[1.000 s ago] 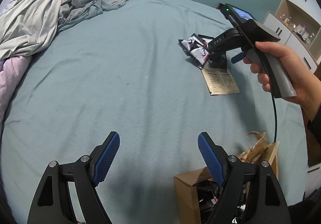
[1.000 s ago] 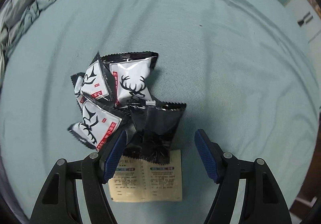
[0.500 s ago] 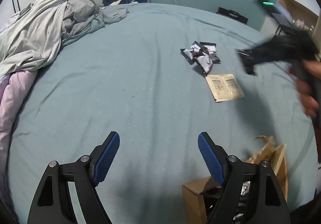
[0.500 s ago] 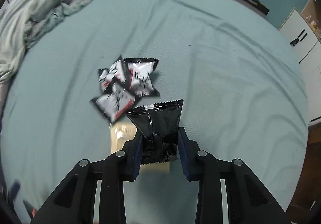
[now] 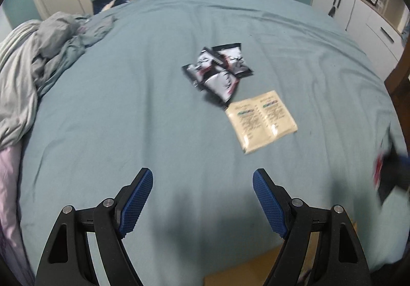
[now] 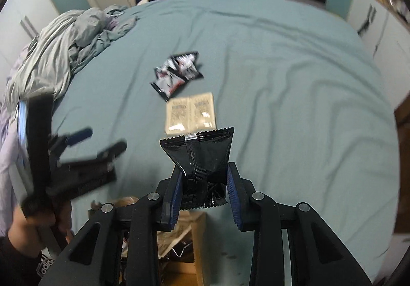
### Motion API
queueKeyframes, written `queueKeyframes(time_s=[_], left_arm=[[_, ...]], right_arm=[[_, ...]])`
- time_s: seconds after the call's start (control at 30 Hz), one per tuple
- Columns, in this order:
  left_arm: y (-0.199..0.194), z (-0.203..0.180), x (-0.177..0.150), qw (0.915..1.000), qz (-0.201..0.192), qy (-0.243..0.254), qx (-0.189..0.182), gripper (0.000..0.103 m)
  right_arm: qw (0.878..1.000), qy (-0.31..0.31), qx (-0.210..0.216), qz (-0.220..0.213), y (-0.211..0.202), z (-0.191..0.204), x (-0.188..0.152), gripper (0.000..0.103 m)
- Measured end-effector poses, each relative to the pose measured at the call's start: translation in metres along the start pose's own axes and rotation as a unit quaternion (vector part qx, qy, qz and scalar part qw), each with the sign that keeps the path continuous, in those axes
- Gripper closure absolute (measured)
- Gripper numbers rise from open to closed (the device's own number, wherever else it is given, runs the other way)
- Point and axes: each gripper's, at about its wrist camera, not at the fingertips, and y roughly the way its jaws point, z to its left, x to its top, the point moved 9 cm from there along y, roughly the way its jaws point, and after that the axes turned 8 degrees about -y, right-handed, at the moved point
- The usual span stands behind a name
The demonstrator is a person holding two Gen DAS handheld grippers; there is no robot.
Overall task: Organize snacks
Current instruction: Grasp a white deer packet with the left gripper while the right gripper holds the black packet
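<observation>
My right gripper (image 6: 203, 183) is shut on a black snack packet (image 6: 201, 160), held above the open cardboard box (image 6: 179, 242) at the bed's near edge. A small pile of black-and-white snack packets (image 5: 219, 71) lies mid-bed, also in the right wrist view (image 6: 176, 73). A beige twin sachet (image 5: 262, 119) lies just in front of the pile; the right wrist view shows it too (image 6: 191, 112). My left gripper (image 5: 202, 198) is open and empty, low over the bed, and blurred in the right wrist view (image 6: 79, 155). The right gripper is a dark blur at the left wrist view's right edge (image 5: 392, 170).
A crumpled grey duvet (image 5: 33, 65) is heaped at the bed's left side. White cabinets (image 5: 358, 16) stand on the right past the bed. The box's corner (image 5: 243, 273) shows at the bottom of the left wrist view.
My right gripper closed on the black packet, lifted it off the pile and pulled back toward the box. The left gripper stayed open and swung slightly right.
</observation>
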Motion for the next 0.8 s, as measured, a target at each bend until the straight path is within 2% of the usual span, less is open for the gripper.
queueKeyframes(time_s=[0.1,0.23,0.4,0.6,0.63,0.67,0.7,0.73,0.77,0.8], left_arm=[[0.014,-0.011,0.022,0.9999,-0.002,0.010,0.007,0.022],[0.041,-0.025,0.046,0.9995,0.002,0.024,0.021,0.022],[0.079,-0.034,0.070,0.9978,0.009,0.040,0.052,0.022],[0.112,-0.037,0.090,0.9972,0.020,0.033,0.064,0.023],[0.114,-0.038,0.093,0.9968,0.017,0.037,0.068,0.027],[0.115,-0.039,0.093,0.9966,0.017,0.039,0.070,0.043],[0.115,-0.040,0.092,0.9966,0.021,0.041,0.069,0.050],[0.115,-0.040,0.091,0.9967,0.024,0.039,0.067,0.050],[0.112,-0.039,0.091,0.9972,0.022,0.036,0.062,0.058],[0.108,-0.039,0.089,0.9977,0.022,0.033,0.055,0.058]], right_arm=[[0.999,0.036,0.007,0.016,0.012,-0.015,-0.009,0.072],[0.998,0.057,0.034,0.025,0.025,-0.028,0.000,0.072],[0.996,0.071,0.053,0.027,0.030,-0.036,-0.004,0.072],[0.994,0.080,0.071,0.038,0.043,-0.046,-0.008,0.072],[0.994,0.079,0.071,0.038,0.041,-0.045,-0.008,0.072],[0.994,0.079,0.072,0.037,0.041,-0.047,-0.008,0.072],[0.993,0.080,0.073,0.036,0.037,-0.047,-0.009,0.072],[0.993,0.082,0.074,0.034,0.036,-0.048,-0.010,0.072],[0.993,0.083,0.074,0.033,0.036,-0.049,-0.011,0.072],[0.993,0.084,0.075,0.032,0.035,-0.049,-0.011,0.072]])
